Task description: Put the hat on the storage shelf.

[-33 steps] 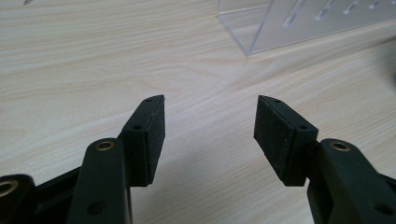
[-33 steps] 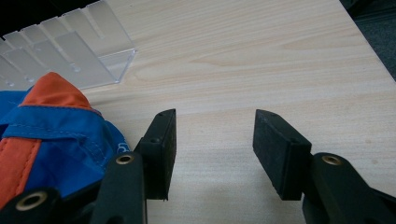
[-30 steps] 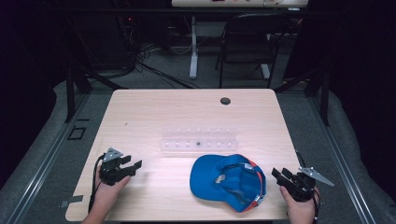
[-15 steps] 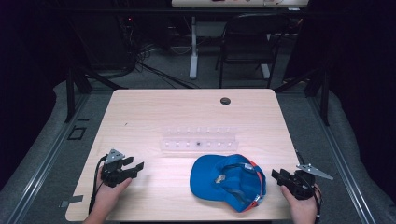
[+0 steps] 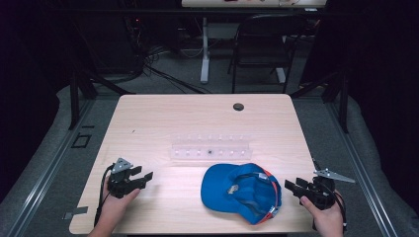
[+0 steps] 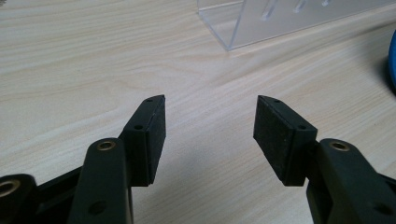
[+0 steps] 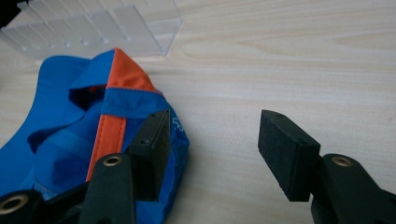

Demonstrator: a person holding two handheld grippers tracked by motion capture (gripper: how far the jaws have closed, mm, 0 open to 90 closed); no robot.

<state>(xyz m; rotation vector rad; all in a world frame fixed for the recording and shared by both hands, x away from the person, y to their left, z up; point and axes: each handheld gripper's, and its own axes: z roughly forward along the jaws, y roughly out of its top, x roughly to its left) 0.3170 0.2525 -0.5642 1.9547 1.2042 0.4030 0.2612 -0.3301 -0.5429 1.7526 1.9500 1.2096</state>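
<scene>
While faint white print marks the blue cap [image 7: 70, 135], nothing reads legibly.

The room was dark, but the wooden table [image 5: 197, 123] was lit up bright from above. The high view looked soft and a bit fuzzy. Up close, the black jaws looked blurry at the bottom. Soft shadows lay under them. The clear plastic rack [image 6: 280, 21] looked shiny and pale.
</scene>
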